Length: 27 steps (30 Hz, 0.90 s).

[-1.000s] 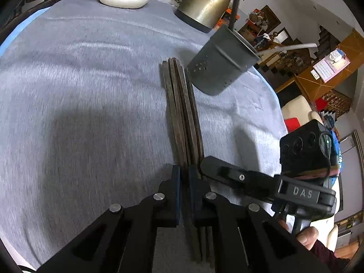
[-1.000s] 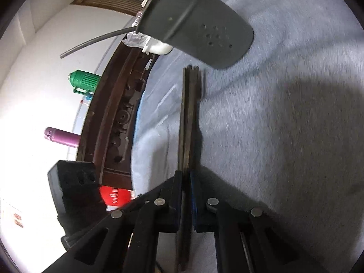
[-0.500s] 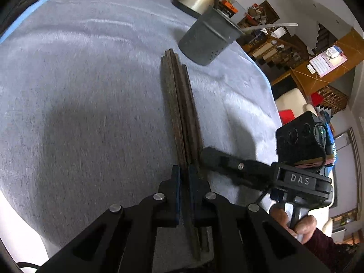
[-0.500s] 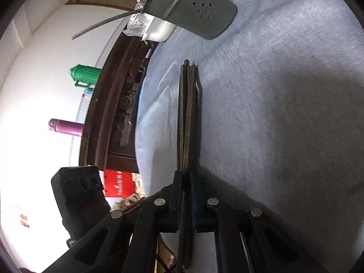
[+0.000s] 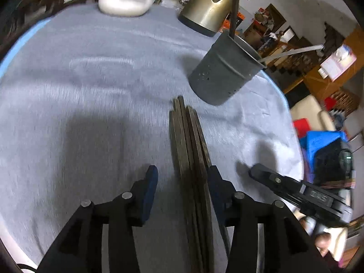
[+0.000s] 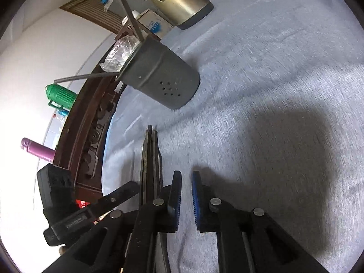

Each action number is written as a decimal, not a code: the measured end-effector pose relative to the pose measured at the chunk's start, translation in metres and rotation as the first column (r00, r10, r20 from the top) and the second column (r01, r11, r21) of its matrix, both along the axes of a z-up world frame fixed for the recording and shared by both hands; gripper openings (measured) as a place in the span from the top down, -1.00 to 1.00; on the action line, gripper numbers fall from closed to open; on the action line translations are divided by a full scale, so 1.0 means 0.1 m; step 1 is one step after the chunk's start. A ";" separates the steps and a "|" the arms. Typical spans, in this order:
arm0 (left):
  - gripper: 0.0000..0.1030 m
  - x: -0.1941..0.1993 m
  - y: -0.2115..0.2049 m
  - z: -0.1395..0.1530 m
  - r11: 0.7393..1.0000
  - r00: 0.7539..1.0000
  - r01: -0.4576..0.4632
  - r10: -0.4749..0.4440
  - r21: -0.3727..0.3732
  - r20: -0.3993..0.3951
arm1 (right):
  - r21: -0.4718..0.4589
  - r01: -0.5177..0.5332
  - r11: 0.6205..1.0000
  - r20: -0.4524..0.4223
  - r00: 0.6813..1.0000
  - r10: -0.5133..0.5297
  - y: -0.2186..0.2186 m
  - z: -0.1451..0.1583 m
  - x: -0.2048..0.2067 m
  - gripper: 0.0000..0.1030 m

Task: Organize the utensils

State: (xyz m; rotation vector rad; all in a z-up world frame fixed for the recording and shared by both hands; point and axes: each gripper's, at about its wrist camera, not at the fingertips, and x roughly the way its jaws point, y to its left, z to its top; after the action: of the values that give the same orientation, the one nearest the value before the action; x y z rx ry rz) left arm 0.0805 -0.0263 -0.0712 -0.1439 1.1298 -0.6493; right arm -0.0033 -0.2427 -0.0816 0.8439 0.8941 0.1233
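While the left gripper (image 5: pixel 179 190) opens beside chopsticks (image 5: pixel 188 150), the right gripper's (image 6: pixel 186 192) fingers (image 6: pixel 175 193) gape narrowly, empty.

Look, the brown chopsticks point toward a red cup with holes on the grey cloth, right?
No, the cup with holes is dark grey, not red; the left wrist view shows it. The brown chopsticks do point toward it on the grey cloth.

Premises are a lived-in home: cloth-covered table (image 5: pixel 91 86) bearing kettle (image 5: pixel 204 6) and bowl (image 5: pixel 122 2), framed pictures (image 5: pixel 276 17) on wall, staircase (image 5: pixel 327 38) behind.
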 end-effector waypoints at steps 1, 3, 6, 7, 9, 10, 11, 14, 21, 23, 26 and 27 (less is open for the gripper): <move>0.09 0.01 -0.04 0.01 1.000 1.000 0.008 -0.008 0.026 0.029 | 0.001 -0.001 1.000 -0.003 1.000 0.001 0.00 -0.01 0.01 0.77; 0.04 0.02 -0.07 0.02 0.997 0.997 0.015 -0.021 0.073 0.075 | -0.002 -0.010 1.000 -0.003 1.000 0.010 0.01 -0.04 -0.01 0.75; -0.04 0.05 0.04 0.05 0.994 0.995 0.024 -0.034 0.109 0.092 | -0.006 -0.034 0.999 0.002 0.999 0.034 0.01 -0.04 -0.04 0.75; -0.18 0.06 0.10 0.05 0.989 0.993 0.009 -0.026 0.150 0.112 | -0.010 -0.038 0.999 0.007 0.999 0.038 0.02 -0.02 -0.03 0.75; -0.16 0.10 0.22 0.05 0.967 0.991 -0.044 0.011 0.250 0.131 | -0.031 -0.061 0.998 0.018 0.998 0.061 0.12 0.04 0.06 0.75; -0.12 0.12 0.29 0.05 0.963 0.991 -0.052 0.017 0.265 0.132 | -0.057 -0.079 0.995 0.018 0.997 0.080 0.19 0.07 0.11 0.75; -0.12 0.14 0.37 0.07 0.967 0.992 -0.052 0.021 0.250 0.126 | -0.076 -0.089 0.993 0.015 0.996 0.091 0.24 0.08 0.16 0.75; -0.12 0.19 0.57 0.13 0.973 0.993 -0.089 0.069 0.213 0.098 | -0.151 -0.160 0.976 -0.019 0.987 0.159 0.50 0.07 0.37 0.49; -0.14 0.05 0.46 0.26 0.986 0.995 -0.047 0.031 0.157 0.100 | -0.332 -0.233 0.914 -0.028 0.971 0.238 0.91 0.10 0.56 0.39; -0.14 0.04 0.37 0.26 0.988 0.995 -0.029 0.014 0.150 0.098 | -0.412 -0.202 0.888 -0.020 0.977 0.213 0.87 0.11 0.52 0.40; -0.14 0.03 0.26 0.20 0.986 0.996 -0.012 -0.002 0.167 0.086 | -0.411 -0.139 0.901 -0.018 0.989 0.145 0.57 0.11 0.40 0.44; -0.14 0.01 0.24 0.17 0.984 0.996 -0.006 -0.010 0.180 0.085 | -0.402 -0.106 0.910 -0.022 0.994 0.106 0.44 0.12 0.36 0.43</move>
State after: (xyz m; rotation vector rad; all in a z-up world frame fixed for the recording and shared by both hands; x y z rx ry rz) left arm 0.0812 -0.0020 -0.0545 0.0393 1.0998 -0.5473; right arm 0.0324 -0.1991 -0.0696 0.4096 0.9244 0.0307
